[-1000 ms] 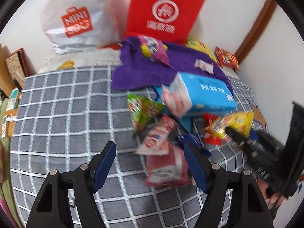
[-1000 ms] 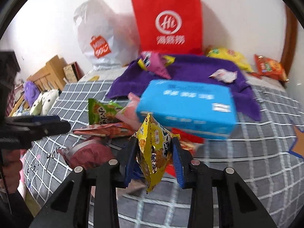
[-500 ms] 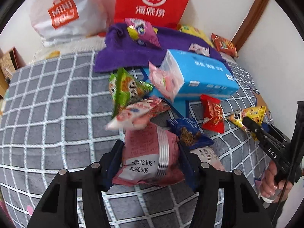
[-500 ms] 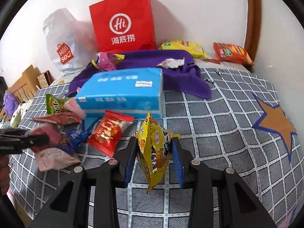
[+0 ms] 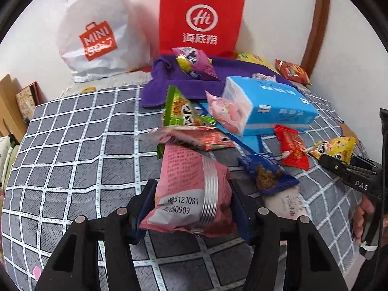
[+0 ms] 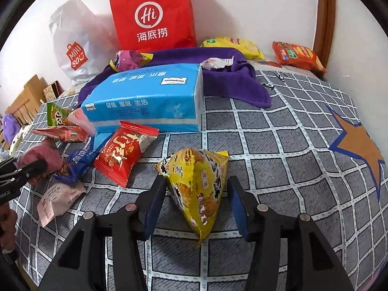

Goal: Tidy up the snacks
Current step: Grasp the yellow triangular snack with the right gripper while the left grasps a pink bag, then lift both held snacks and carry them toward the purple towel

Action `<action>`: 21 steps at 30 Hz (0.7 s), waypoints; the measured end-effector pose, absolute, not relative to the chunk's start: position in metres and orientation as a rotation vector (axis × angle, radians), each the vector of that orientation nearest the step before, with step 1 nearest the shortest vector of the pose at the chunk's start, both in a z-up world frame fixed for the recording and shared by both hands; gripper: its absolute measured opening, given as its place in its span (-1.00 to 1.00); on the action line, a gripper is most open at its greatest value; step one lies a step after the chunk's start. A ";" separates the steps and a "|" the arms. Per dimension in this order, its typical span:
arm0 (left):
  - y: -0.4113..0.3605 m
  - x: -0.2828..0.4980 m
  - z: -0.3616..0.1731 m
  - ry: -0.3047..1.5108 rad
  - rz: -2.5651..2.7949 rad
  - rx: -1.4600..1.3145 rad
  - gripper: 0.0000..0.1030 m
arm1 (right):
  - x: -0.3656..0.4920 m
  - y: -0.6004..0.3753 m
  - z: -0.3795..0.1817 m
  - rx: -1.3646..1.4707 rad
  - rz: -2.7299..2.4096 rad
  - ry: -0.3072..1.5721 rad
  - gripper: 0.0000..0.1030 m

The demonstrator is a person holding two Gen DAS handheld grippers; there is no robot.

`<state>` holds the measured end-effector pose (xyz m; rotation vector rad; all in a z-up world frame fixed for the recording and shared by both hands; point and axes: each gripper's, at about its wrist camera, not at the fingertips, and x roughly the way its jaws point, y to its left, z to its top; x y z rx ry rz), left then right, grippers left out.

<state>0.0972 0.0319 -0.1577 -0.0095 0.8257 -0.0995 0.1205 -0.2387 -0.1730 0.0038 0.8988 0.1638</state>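
My left gripper (image 5: 191, 208) sits low in the frame with its jaws closed on a pink snack bag (image 5: 189, 189), the blue pads pressing both sides, the bag's far end up toward the centre of the picture; my right gripper (image 6: 197, 201) has just been opening, and its pads now stand a little clear of the yellow snack bag (image 6: 197, 184) that lies between them on the grey checked bed cover (image 6: 278, 145), low in the middle of that view; just left of it lies a red packet (image 6: 121, 155), and further left a dark blue packet (image 6: 77, 165) and a pale pink packet (image 6: 58, 198); a big blue tissue pack (image 6: 148, 101) fills the centre, partly on a purple towel (image 6: 232, 82); a green packet (image 5: 181, 111) leans at the pack's left end in the left view; a red paper bag (image 6: 152, 12) and a white plastic bag (image 6: 72, 43) stand against the wall at the top; a yellow chip bag (image 6: 232, 46) and an orange chip bag (image 6: 298, 55) lie at the upper right.
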 end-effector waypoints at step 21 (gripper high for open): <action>0.021 0.105 -0.168 0.902 -0.135 0.046 0.50 | 0.129 -0.241 -0.178 0.050 0.199 0.926 0.09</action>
